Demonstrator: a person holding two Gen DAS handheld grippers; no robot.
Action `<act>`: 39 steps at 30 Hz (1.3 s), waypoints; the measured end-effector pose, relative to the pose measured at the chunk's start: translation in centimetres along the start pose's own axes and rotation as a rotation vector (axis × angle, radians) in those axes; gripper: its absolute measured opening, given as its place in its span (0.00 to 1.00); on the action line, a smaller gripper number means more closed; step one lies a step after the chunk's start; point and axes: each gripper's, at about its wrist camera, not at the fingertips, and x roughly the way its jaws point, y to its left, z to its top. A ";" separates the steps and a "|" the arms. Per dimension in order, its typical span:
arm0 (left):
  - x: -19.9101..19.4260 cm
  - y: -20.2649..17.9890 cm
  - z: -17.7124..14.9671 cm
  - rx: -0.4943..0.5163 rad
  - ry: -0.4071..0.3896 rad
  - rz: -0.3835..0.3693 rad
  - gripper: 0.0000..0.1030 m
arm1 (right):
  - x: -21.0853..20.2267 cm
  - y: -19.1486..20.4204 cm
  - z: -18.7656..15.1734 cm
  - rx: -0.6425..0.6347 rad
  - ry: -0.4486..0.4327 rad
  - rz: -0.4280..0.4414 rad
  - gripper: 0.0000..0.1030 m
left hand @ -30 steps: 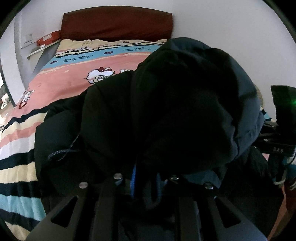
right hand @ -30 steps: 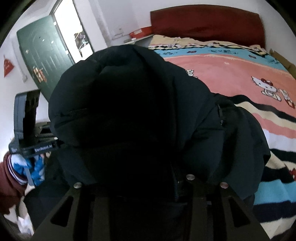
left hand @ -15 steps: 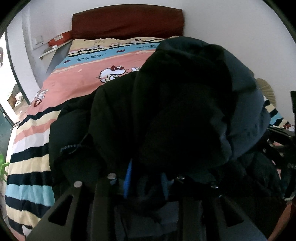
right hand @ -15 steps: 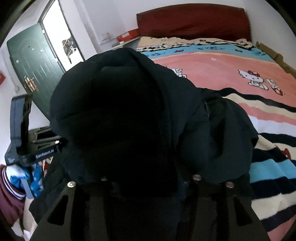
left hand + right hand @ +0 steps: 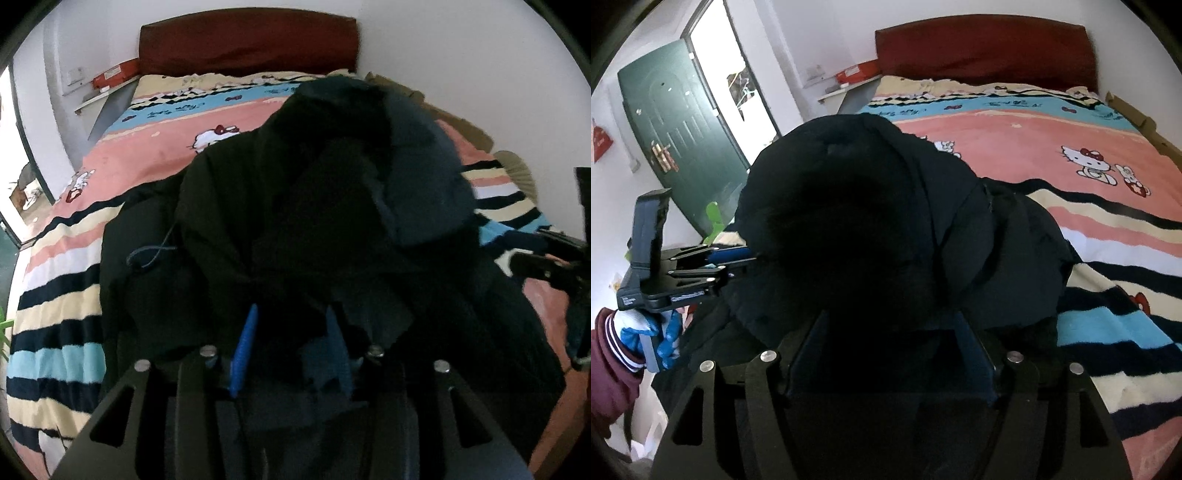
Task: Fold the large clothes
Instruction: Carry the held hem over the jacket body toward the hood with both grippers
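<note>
Two grippers buried in bulky dark navy hooded padded jacket (image 5: 325, 206). Left gripper (image 5: 291, 332): blue-padded fingers (image 5: 243, 347) close together, clamped on jacket fabric. Right gripper (image 5: 890, 332): fingers set apart with dark cloth bunched between them; firm grip or not, cannot tell. Jacket heaped on near part of bed with pink cartoon-cat striped blanket (image 5: 1089, 229); dark red headboard (image 5: 982, 51) beyond, green door (image 5: 683, 140) at left
</note>
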 end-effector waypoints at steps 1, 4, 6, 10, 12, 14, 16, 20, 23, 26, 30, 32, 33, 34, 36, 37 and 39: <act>-0.7 0.1 0.0 -0.004 -0.017 -0.010 0.36 | -0.1 0.0 -0.1 0.003 0.006 0.011 0.69; -2.6 0.7 1.5 -0.037 -0.066 -0.035 0.36 | -0.6 -0.1 0.6 0.012 0.004 0.034 0.70; -3.5 1.5 3.7 -0.069 -0.104 -0.048 0.36 | -1.0 0.2 2.2 0.010 -0.017 0.041 0.72; -3.5 3.0 8.9 -0.113 -0.150 -0.072 0.38 | -0.9 1.0 6.9 0.007 -0.070 0.050 0.77; -2.5 3.3 11.3 -0.103 -0.158 -0.054 0.39 | -0.1 1.4 9.6 0.003 -0.092 0.054 0.77; -0.8 3.8 13.4 -0.104 -0.145 -0.040 0.39 | 0.9 1.7 11.7 -0.001 -0.097 0.040 0.77; 0.8 4.4 14.8 -0.122 -0.125 -0.036 0.39 | 2.8 1.6 14.1 0.005 -0.090 0.027 0.77; 4.1 5.3 16.6 -0.135 -0.092 -0.024 0.39 | 6.4 1.5 16.6 0.008 -0.051 0.002 0.77; 6.1 5.1 15.7 -0.127 -0.049 -0.038 0.39 | 9.3 1.1 16.7 0.026 0.007 0.004 0.77; 7.2 4.0 12.7 -0.095 -0.006 -0.061 0.39 | 10.6 0.9 14.7 0.021 0.070 0.033 0.77; 6.6 2.3 8.5 -0.061 0.001 -0.075 0.39 | 10.6 2.1 9.9 -0.073 0.148 0.000 0.77; 5.8 1.7 7.2 -0.053 -0.002 -0.079 0.39 | 9.4 2.6 8.2 -0.090 0.148 0.007 0.77; 5.4 1.3 6.5 -0.045 0.000 -0.078 0.40 | 8.8 2.8 7.3 -0.101 0.151 0.009 0.77; 5.2 0.9 5.7 -0.028 0.009 -0.065 0.41 | 8.4 3.0 6.8 -0.110 0.157 0.009 0.77; 4.8 0.1 4.5 0.023 0.011 -0.027 0.45 | 7.8 3.4 5.1 -0.133 0.185 0.001 0.79; 4.6 -0.4 3.7 0.049 0.004 -0.007 0.46 | 7.5 3.5 4.4 -0.138 0.194 -0.002 0.82; 4.5 -0.9 2.2 0.080 -0.005 0.022 0.49 | 7.0 3.4 2.8 -0.143 0.206 -0.004 0.85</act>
